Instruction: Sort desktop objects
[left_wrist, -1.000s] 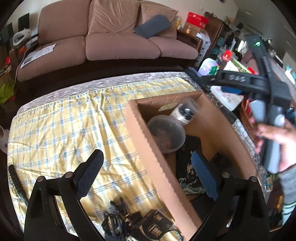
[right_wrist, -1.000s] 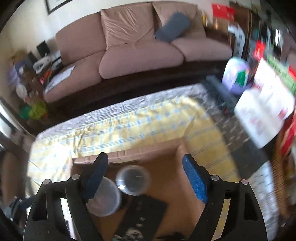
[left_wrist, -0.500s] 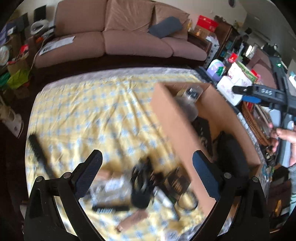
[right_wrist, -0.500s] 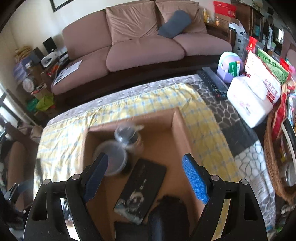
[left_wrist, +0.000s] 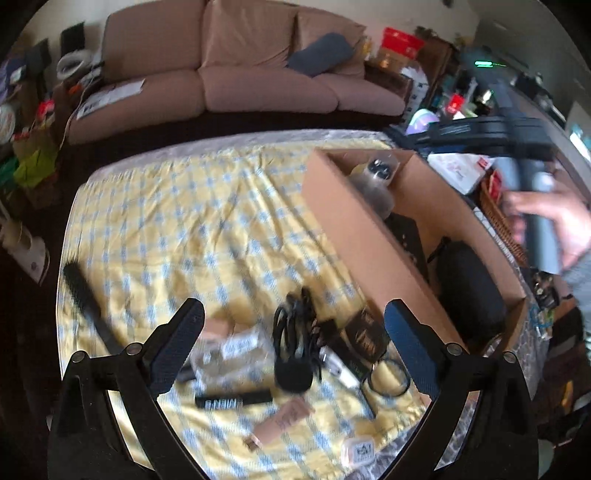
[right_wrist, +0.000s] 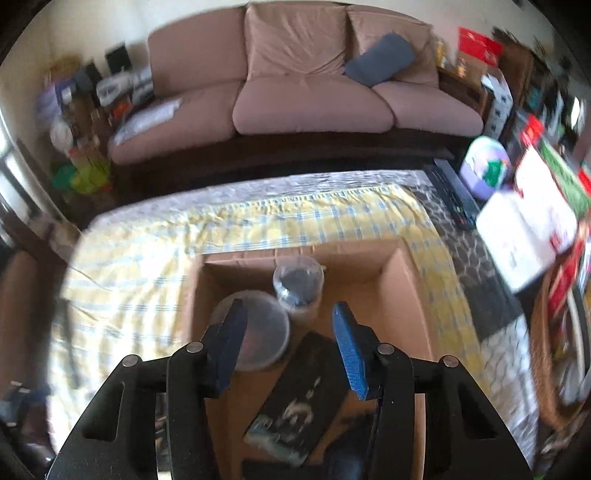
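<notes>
Cardboard box (left_wrist: 354, 236) already loaded at table right, loose items piled just beside it under left tongs (left_wrist: 291, 332), spread and empty; right tongs (right_wrist: 290, 334) held part-open over box; tangled black cable (left_wrist: 295, 332) could be snagged, neighbours dragged.

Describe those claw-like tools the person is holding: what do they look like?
The left gripper and right gripper are matte black plastic frames with silver rivets, each ending in two flat fingers with textured blue pads. Seen from the left, the right one has a grey handle in a bare hand, a grey sleeve, and a green light.
</notes>
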